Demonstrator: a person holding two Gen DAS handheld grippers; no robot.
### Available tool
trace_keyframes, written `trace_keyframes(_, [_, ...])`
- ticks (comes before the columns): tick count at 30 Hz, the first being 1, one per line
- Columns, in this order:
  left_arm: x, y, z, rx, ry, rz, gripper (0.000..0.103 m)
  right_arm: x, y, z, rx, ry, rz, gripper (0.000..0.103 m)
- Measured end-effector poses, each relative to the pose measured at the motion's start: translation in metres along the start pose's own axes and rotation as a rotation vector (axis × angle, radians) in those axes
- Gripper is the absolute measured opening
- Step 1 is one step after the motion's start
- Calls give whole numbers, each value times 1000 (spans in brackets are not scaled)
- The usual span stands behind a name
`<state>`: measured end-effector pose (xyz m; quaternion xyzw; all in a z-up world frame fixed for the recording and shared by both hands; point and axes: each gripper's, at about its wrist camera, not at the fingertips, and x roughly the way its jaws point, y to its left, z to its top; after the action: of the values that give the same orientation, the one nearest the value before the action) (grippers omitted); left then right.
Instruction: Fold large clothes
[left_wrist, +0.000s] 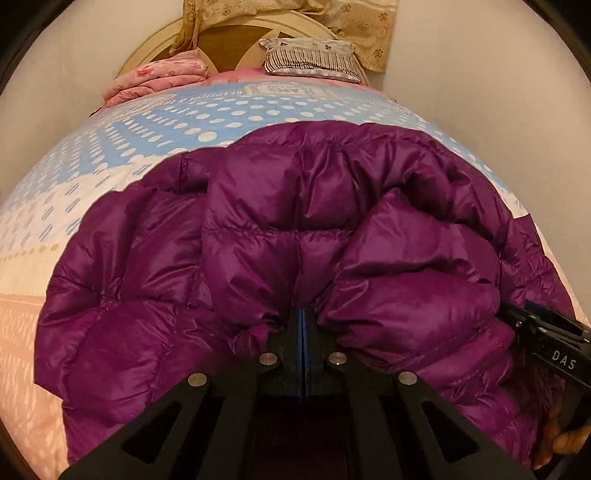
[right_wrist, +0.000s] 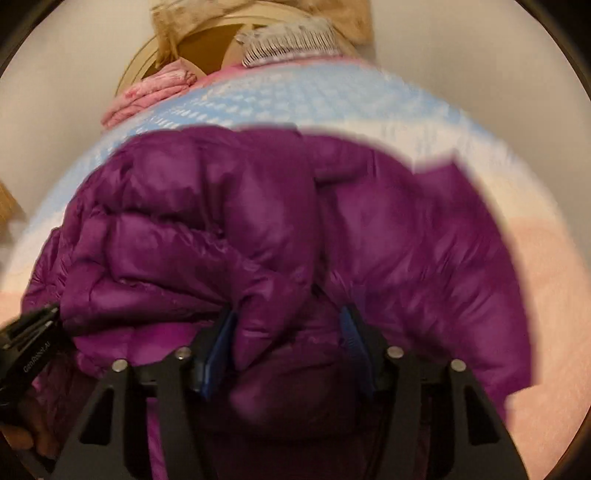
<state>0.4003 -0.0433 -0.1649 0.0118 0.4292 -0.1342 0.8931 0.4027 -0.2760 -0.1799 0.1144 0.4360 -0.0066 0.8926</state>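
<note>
A shiny purple down jacket (left_wrist: 280, 206) lies bunched on the bed, filling the middle of both views. My left gripper (left_wrist: 302, 314) is shut, its tips buried in puckered fabric at the jacket's near edge. My right gripper (right_wrist: 288, 321) stands open, its blue pads (right_wrist: 221, 343) apart, with a puffy fold of the jacket (right_wrist: 258, 325) between them, lying against the left pad and apart from the right one. The right wrist view is blurred. Each gripper shows in the other's view: the right one (left_wrist: 546, 343) at the jacket's right side, the left one (right_wrist: 29, 343) at its left.
The bed cover (left_wrist: 110, 155) is blue with white dots far off and pink (left_wrist: 22, 332) near me. A folded pink blanket (left_wrist: 155, 79) and a patterned pillow (left_wrist: 310, 59) lie by the round headboard (left_wrist: 229, 40). White walls flank the bed. A person's fingers (left_wrist: 565, 443) grip the right gripper's handle.
</note>
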Motion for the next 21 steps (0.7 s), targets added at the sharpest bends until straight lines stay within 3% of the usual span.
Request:
trace_keyframes(4, [-29,16,4,-37,49,-105,0,-17,9,3,-82,-2,-27,61])
trace_keyframes(6, [-47,26,10,-72,27,-136,0,-41,7,4,-74,-50,-38,62])
trace_keyframes(9, [-61,31,37,-86,-72,-102,0,-78,5,17,-57,-222,-65,65])
trace_keyframes(11, [-51,25,64,-83,-90,-48,0,-87,16,39,-54,-303,-68,67])
trace_keyframes(13, [-36,15,83,-78,-109,-52,0,-79,33,59,-78,-300,-46,67])
trace_keyframes(16, [0,9,98,-116,-66,-60,0,-35,53,85,-78,-267,-68,65])
trace_keyframes(19, [36,6,98,-147,-33,-74,0,-1,62,81,-108,-214,-60,62])
trace_keyframes(21, [51,5,90,-139,-34,-32,0,21,67,74,-157,-202,-107,62])
